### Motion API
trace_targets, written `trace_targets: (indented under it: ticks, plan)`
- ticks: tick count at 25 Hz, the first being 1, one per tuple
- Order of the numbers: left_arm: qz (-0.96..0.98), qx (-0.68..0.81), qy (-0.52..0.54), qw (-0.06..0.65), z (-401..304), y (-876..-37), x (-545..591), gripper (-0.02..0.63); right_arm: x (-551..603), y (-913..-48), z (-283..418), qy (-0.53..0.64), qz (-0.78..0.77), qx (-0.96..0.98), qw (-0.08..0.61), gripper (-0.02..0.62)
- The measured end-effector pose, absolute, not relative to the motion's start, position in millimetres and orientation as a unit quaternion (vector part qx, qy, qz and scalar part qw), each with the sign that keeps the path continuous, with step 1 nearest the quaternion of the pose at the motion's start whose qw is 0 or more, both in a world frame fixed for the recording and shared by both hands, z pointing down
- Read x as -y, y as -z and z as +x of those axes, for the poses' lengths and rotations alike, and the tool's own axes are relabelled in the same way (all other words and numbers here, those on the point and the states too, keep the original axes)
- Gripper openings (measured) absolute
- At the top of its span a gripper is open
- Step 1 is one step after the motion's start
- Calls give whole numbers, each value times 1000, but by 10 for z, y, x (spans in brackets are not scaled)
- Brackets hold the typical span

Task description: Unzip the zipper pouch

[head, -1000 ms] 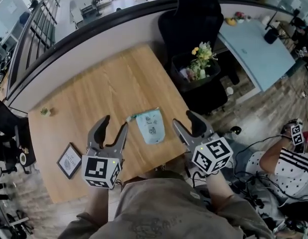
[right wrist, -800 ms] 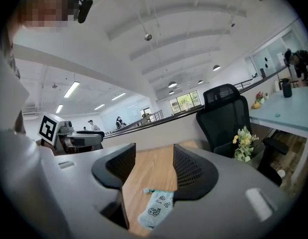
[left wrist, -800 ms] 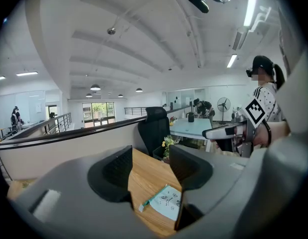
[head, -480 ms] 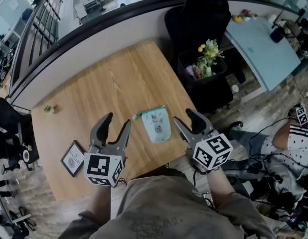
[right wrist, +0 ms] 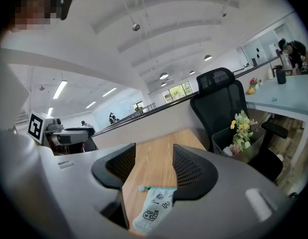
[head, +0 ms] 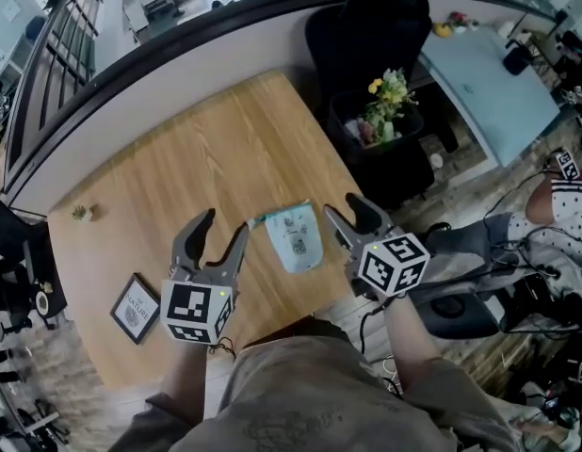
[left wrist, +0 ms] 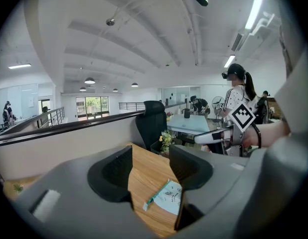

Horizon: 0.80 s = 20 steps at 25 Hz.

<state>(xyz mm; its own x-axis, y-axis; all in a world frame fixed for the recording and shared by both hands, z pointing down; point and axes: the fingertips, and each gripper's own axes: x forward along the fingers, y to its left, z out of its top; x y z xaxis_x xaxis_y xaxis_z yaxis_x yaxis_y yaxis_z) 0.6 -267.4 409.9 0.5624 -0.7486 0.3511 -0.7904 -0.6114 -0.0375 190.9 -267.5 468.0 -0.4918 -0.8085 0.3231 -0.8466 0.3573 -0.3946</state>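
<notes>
A pale blue zipper pouch (head: 294, 236) with small dark prints lies flat on the wooden table (head: 216, 168), near the front edge. Its teal zipper runs along the far end, with a tab sticking out to the left. The left gripper (head: 221, 230) hovers just left of the pouch, open and empty. The right gripper (head: 346, 217) hovers just right of it, open too. Seen along the left gripper's jaws, the pouch (left wrist: 169, 197) lies below and to the right. In the right gripper view the pouch (right wrist: 153, 208) lies between and below the jaws.
A small framed card (head: 136, 308) lies at the table's front left, and a tiny plant (head: 82, 213) stands near the left edge. Past the table's right side stand a black office chair (head: 371, 36) and a bin with flowers (head: 383, 111). Another person (head: 564, 210) sits at the right.
The right gripper has moved a little left and forward, closer to the pouch. The left gripper has barely shifted. The pouch has not moved.
</notes>
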Motion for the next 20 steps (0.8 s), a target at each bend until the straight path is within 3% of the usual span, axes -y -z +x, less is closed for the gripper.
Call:
trace_targets:
  ticks: [5, 20]
  plan:
    - [875, 434, -199, 85, 202, -4505, 3073, 227, 3152, -5239, 2141, -297, 498, 811, 77, 222]
    - [859, 412, -261, 159, -131, -5492, 3138, 233, 3358, -6921, 1796, -415, 490, 746, 174, 222]
